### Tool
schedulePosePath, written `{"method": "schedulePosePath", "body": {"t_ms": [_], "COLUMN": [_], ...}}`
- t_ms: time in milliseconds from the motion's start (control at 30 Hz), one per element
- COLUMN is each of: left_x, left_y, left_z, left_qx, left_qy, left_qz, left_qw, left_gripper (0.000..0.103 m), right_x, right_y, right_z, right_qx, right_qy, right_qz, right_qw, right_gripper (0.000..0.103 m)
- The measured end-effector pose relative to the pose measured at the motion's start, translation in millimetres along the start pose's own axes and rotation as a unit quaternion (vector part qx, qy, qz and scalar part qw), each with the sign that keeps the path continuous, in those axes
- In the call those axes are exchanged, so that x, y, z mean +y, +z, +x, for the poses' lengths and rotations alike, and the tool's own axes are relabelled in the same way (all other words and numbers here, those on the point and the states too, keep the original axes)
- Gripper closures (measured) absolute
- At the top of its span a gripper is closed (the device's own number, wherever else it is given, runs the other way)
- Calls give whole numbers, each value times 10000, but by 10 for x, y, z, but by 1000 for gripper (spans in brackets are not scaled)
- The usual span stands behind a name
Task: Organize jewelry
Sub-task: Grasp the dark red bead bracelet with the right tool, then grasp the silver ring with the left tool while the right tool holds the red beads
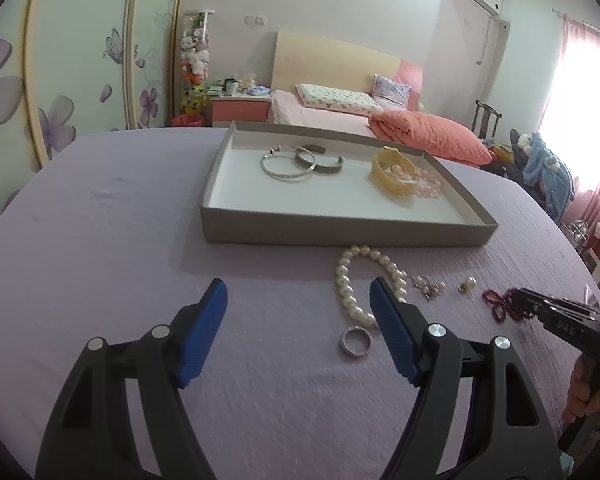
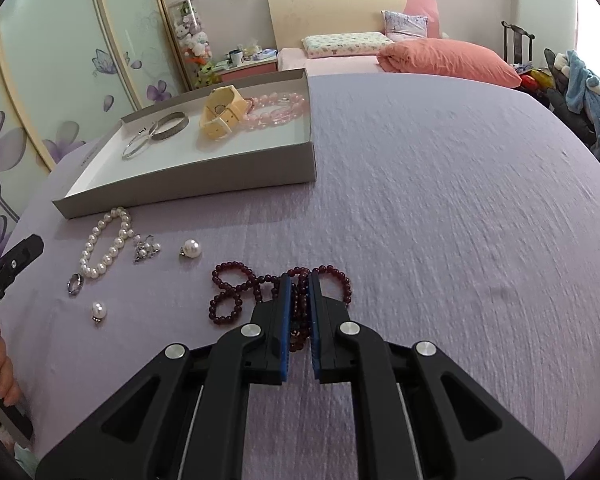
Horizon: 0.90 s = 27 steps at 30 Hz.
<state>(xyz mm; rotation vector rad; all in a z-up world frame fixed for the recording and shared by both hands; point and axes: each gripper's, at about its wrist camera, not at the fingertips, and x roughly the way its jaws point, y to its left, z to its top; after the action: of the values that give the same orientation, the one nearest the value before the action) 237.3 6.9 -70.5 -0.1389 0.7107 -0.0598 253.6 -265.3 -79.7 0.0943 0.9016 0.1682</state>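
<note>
Tilting downward, right claw [image 2: 299, 280] pinching dark red beads [image 2: 236, 292]; left claw [image 1: 298, 300] spread.

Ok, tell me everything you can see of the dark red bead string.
The dark red bead string is a long strand of small, round, glossy, glass-like beads, coiled into several loops. It lies on the lilac cloth, nearer than the tray and right of the loose pearl. The right gripper is shut on its middle loops, blue pads pinching them; the outer loops lie flat either side. The left wrist view shows the same at its right edge.
</note>
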Motion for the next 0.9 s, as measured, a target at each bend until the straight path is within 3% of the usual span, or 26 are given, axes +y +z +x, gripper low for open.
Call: {"method": "schedulePosePath", "body": {"t_ms": [400, 667, 900], "left_x": [-293, -364, -436], "left_y": [-101, -136, -157], "left_z": [131, 281, 331], "left_qx": [519, 889, 995], "left_qy": [-21, -11, 35], "left_qz": [519, 617, 748], "left_qw": [9973, 9941, 9922], "left_gripper": [30, 49, 54], "right_x": [-6, -62, -74], "right_y": [13, -12, -14], "right_z": [12, -14, -23], "right_qx": [-2, -3, -1], "right_qy": [56, 147, 193], "right_qz": [32, 97, 134], "right_qw": [10000, 9998, 9997], "right_gripper": [94, 94, 94]}}
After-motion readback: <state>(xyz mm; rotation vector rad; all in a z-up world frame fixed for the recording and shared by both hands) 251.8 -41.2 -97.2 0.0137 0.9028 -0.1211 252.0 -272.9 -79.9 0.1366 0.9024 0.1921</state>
